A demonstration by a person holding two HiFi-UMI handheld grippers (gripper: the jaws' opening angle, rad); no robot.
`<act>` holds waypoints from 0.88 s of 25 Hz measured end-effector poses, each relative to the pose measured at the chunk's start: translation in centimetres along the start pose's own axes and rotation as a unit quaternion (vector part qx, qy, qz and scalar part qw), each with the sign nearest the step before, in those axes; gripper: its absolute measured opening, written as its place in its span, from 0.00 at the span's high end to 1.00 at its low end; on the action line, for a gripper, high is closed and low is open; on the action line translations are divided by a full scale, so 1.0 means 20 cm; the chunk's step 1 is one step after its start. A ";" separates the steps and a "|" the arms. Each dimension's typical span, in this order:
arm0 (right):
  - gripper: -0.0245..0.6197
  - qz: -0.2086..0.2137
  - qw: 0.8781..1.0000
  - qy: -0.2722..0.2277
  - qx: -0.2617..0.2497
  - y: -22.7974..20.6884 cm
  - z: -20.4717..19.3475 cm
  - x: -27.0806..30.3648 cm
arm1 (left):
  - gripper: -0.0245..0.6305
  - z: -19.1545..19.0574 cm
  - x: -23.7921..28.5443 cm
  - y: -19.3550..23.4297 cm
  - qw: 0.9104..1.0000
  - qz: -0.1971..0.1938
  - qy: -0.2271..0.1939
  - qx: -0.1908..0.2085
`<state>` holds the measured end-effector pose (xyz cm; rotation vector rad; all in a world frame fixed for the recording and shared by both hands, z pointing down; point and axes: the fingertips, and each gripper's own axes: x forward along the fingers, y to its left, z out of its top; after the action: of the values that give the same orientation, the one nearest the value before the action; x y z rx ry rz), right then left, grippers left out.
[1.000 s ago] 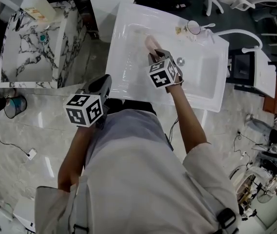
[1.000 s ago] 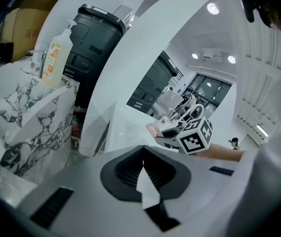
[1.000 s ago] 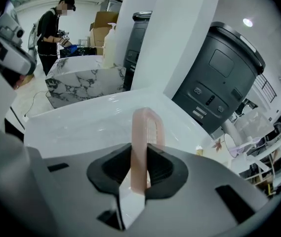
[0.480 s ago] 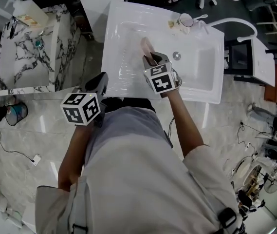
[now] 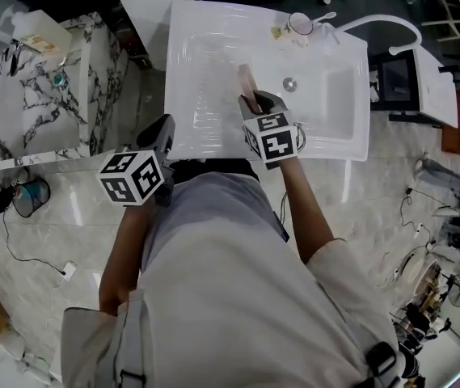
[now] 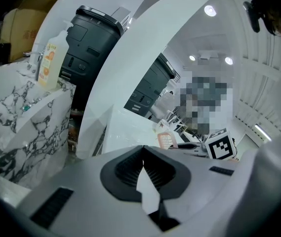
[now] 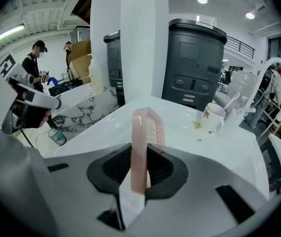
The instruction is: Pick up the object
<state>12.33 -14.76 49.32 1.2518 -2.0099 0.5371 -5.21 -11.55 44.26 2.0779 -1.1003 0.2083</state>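
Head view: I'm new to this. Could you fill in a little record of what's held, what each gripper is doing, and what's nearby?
Place: white sink
Right gripper: closed on a pink slotted object, held over the sink
Left gripper: closed, empty, by the sink's near corner
Nearby: cup on the sink's far rim; bottle on a marble stand

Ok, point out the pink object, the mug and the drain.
pink object [image 7: 140, 142], right gripper view, on its narrow near edge.
mug [image 7: 212, 115], right gripper view, on its side wall.
drain [image 5: 289, 84], head view, on its centre.
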 end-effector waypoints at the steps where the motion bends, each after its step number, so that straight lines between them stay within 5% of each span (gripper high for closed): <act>1: 0.83 -0.001 1.000 -0.002 0.009 0.00 -0.01 -0.01 | 0.96 0.01 0.00 0.00 1.000 0.000 -0.002 0.001; 22: 0.83 -0.008 0.993 -0.046 0.108 0.03 -0.06 -0.23 | 0.96 0.03 0.01 0.02 1.000 0.005 0.007 0.022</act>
<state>13.55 -10.81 46.72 1.4448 -2.0578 0.7168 -5.44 -12.24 44.11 2.1075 -1.1082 0.2542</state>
